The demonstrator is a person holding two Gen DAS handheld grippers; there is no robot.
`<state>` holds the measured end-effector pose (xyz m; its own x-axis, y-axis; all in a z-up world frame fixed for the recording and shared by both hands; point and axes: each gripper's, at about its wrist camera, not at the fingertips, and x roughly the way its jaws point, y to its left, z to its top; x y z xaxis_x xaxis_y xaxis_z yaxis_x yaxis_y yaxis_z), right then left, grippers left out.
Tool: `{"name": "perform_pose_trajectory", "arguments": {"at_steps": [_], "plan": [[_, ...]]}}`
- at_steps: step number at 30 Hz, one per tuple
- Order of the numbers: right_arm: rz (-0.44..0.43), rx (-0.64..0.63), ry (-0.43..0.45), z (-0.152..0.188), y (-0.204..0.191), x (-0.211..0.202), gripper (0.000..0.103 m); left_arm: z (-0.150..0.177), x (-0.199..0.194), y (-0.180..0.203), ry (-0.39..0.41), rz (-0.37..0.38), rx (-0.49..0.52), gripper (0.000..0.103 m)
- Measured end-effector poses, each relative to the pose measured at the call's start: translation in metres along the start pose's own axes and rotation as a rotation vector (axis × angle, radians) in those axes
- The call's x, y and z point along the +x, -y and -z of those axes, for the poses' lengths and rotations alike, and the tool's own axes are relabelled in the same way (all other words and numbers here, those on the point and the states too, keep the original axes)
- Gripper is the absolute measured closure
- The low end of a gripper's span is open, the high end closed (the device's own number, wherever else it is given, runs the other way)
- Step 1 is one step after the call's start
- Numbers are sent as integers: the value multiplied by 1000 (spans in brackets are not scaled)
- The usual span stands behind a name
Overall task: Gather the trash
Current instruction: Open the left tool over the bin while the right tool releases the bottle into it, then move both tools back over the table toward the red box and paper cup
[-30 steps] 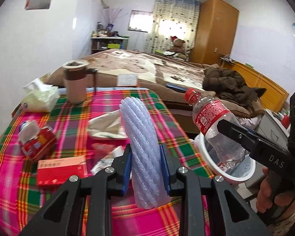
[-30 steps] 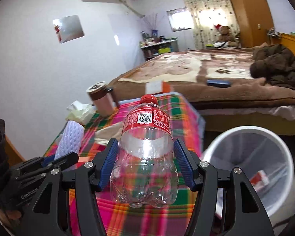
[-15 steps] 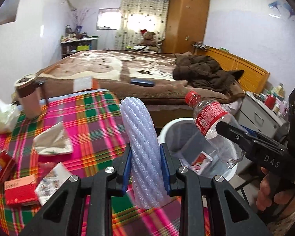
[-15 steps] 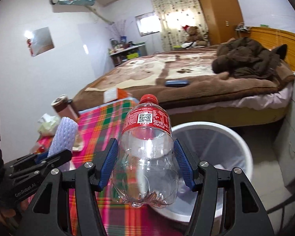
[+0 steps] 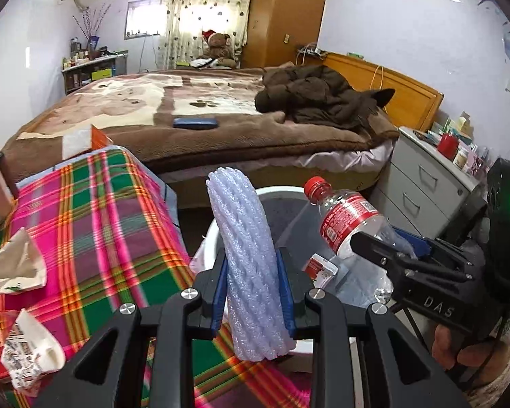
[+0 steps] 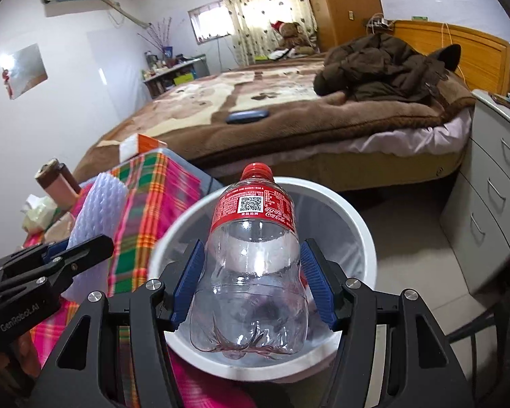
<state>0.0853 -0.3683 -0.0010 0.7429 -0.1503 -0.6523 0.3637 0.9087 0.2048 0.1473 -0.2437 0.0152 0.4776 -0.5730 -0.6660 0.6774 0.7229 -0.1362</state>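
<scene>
My left gripper (image 5: 252, 290) is shut on a pale ribbed foam roll (image 5: 244, 258), held upright at the table's right edge, over the near rim of the white trash bin (image 5: 275, 191). My right gripper (image 6: 250, 284) is shut on an empty clear plastic bottle (image 6: 251, 265) with a red cap and red label, held above the open bin (image 6: 363, 238). The bottle (image 5: 353, 234) and right gripper also show in the left wrist view, to the right of the foam roll. A red and white wrapper (image 5: 319, 268) lies inside the bin.
A table with a bright plaid cloth (image 5: 95, 224) holds crumpled paper (image 5: 17, 265), a printed wrapper (image 5: 30, 350) and a brown cup (image 6: 56, 178). A bed with a brown blanket (image 5: 200, 115) stands behind. A grey drawer cabinet (image 6: 493, 183) stands to the right of the bin.
Both grippers have swung right from over the table to the bin, carrying the foam roll and the bottle. The bin now sits directly under the bottle.
</scene>
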Motion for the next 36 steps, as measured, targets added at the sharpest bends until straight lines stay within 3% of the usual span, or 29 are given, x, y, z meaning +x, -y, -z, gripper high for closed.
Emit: {"name": "perform_pose_trajectory", "arguments": {"at_steps": [9,12,14,19,36], "plan": [[36,0,-60,2,18,17,42,-1,33,18,-72,20,30,73],[42,-17,-59,2,18,19,42,0,37,20,-84,31,32,56],[49,-21,-49,2,18,18,42,1,36,20,-79,28,30,38],[56,-21,-31,1,18,13,37,1,31,12,-70,4,0,33],[23,-39,25,-1,-7,-8,37,10,-12,-13,14,-12,-59,32]]}}
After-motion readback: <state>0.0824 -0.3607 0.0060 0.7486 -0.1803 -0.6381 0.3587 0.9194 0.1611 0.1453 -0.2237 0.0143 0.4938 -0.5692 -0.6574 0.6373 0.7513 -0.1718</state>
